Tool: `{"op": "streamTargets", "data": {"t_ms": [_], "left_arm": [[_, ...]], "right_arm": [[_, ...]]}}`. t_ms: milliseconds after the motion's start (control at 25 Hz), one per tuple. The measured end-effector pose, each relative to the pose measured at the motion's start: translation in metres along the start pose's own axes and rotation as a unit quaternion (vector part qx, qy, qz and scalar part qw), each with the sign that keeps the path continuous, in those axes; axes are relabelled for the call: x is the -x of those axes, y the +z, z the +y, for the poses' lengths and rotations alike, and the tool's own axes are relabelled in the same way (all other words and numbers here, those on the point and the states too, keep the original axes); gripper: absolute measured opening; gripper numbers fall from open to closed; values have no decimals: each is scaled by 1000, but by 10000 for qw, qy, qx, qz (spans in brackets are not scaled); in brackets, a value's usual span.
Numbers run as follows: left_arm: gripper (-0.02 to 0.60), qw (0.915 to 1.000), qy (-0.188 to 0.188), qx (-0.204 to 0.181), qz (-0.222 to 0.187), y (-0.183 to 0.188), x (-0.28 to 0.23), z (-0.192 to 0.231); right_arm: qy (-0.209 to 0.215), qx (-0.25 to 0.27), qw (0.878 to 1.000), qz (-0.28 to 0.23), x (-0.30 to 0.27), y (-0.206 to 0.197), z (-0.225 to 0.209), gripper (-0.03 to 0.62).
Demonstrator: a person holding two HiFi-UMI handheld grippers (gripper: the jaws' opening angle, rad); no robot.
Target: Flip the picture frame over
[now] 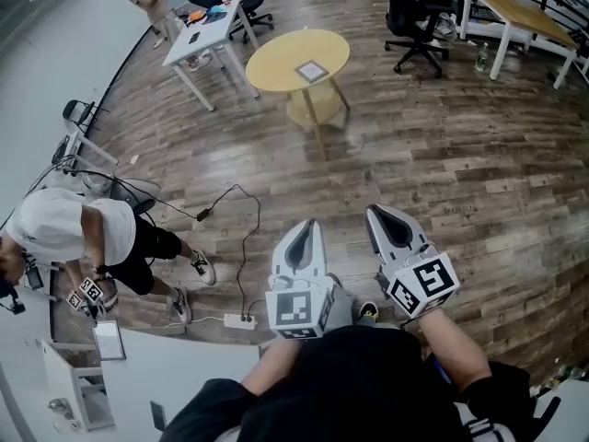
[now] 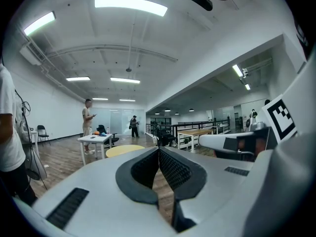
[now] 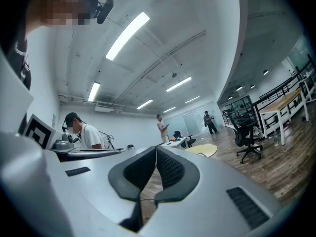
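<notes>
The left gripper (image 1: 307, 225) and right gripper (image 1: 377, 212) are both closed on nothing. The picture frame (image 1: 311, 70) lies well ahead of them on the round table (image 1: 271, 76). They likely need to get closer, then open.

The floor (image 1: 460, 155) is streaked brown wood plank, and the far round table (image 1: 276, 63) on it is pale yellow, with a picture frame (image 1: 311, 71) showing a grey face inside a lighter border. Near, the left gripper (image 1: 310, 223) and right gripper (image 1: 372, 209) are light grey with black pads and black-and-white square markings. At the left, a person (image 1: 74, 233) wears a white shirt and black shorts; the far desk (image 1: 198, 30) is white, and the far-right chair (image 1: 414, 17) is black.
</notes>
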State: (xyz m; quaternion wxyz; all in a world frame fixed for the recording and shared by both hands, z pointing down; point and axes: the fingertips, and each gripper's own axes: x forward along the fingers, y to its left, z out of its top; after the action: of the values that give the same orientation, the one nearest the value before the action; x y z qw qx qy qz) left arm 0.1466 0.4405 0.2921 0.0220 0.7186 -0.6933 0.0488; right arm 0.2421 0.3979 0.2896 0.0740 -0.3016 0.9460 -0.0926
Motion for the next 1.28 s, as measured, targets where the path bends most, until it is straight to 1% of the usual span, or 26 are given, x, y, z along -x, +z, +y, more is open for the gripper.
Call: {"op": "streamTargets", "data": {"t_ms": [160,400,560,760,1120,1280], "left_arm": [[23,10000,-23,51,34,2,-24,20],[23,10000,-49,7,0,8,-68,61],[23,9999,-90,46,-41,10,-97,94],[23,9998,-97,67,-133,11,-127,126],[23,9999,-52,87,-80,0,-148,194],[23,9999,-32,154,-49,-4,-155,210]], "right_arm": [[-39,-23,10000,80,-31,0,-9,20],[-32,62,9998,186,-90,-1,-18,20],[-20,115,9998,157,-134,-3,-21,20],[25,197,9997,135,-182,-7,-30,20],[182,395,9989,191,-254,-20,-6,20],[138,402,9988,253,-268,-24,-5,20]]}}
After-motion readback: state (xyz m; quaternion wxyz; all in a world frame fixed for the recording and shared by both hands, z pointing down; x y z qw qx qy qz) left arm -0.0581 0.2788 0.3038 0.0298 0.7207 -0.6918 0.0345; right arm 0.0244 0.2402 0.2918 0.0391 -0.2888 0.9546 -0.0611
